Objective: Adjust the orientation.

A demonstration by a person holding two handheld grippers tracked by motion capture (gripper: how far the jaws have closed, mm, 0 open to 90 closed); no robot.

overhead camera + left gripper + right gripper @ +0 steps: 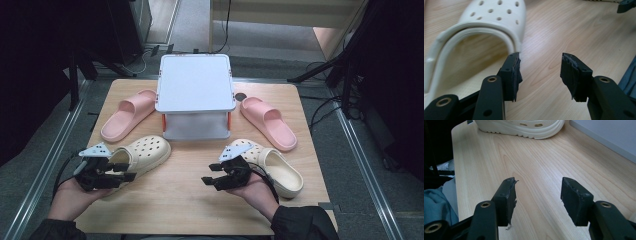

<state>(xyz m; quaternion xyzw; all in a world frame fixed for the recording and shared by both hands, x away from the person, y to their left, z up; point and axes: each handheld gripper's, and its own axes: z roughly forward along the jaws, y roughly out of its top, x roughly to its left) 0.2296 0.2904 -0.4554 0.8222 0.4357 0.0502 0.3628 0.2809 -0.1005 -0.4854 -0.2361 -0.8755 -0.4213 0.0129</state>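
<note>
at the near edge of the worktop [200, 200] the person's two hands come in, each holding a gripper. the left gripper [129, 173] sits near the near left corner, its jaws spread apart with nothing between them; in the left gripper view the left gripper [540, 72] has one jaw just beside the heel opening of the left cream clog [481, 32], and i cannot tell whether it touches the rim. the right gripper [210, 181] lies toward the near right, pointing across the worktop toward the left side, its jaws likewise wide apart and holding nothing; in the right gripper view the right gripper [537, 197] hangs over bare wood.

the left cream clog [140, 155] lies on the left half of the worktop, toe pointing toward the middle and far side, heel toward the left gripper. the right cream clog [277, 167] lies on the right half, just behind the right hand, its heel toward the near right corner.

farther on, a white box [196, 95] with orange clips stands at the middle of the far edge. a pink slide [129, 114] lies to its left near the far left corner, and another pink slide [267, 122] lies to its right near the far right corner, both angled inward toward the box.
</note>
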